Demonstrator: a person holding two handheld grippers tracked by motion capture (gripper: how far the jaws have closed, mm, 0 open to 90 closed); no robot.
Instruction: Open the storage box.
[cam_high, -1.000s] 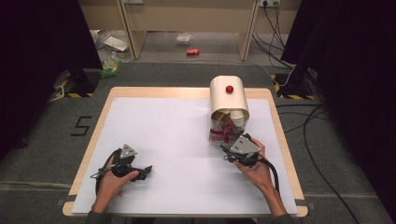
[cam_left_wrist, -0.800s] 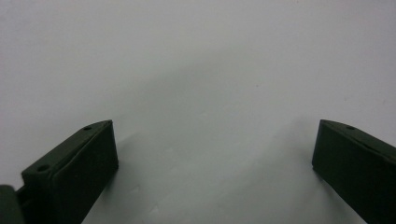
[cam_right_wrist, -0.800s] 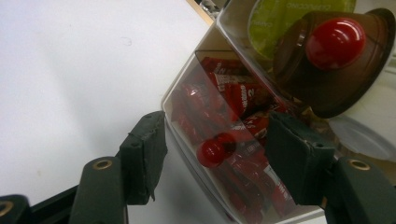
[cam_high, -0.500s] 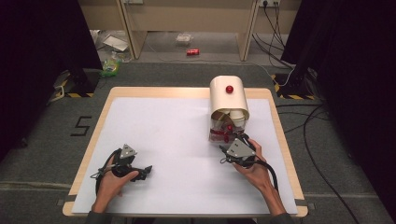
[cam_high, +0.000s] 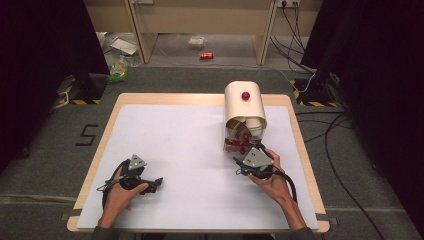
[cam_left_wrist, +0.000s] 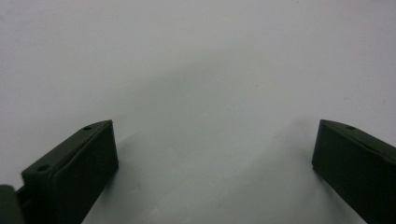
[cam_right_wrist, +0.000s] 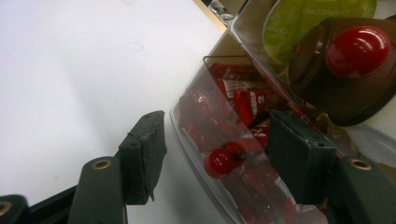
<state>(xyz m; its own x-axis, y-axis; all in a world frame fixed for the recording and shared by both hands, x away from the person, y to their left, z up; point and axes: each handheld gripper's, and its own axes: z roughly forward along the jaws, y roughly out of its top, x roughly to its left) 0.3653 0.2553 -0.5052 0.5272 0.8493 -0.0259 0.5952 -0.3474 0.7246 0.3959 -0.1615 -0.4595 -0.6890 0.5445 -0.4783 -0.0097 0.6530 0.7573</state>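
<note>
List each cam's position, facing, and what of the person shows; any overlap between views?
High view: above the person's side, looking forward and down on the table; both forearms, left claw, right claw.
Left gripper view: on the left claw, facing bare white tabletop; two black jaws apart.
Right gripper view: on the right claw, facing the drawer's red knob.
Shared: the dispenser, in the high and right gripper views.

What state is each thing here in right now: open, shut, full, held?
Left claw: open, nothing between its jaws, low over the white table.
Right claw: open, jaws either side of the red knob, not pressing it.
Clear drawer: holds red packets.
Cream dispenser: upright.
</note>
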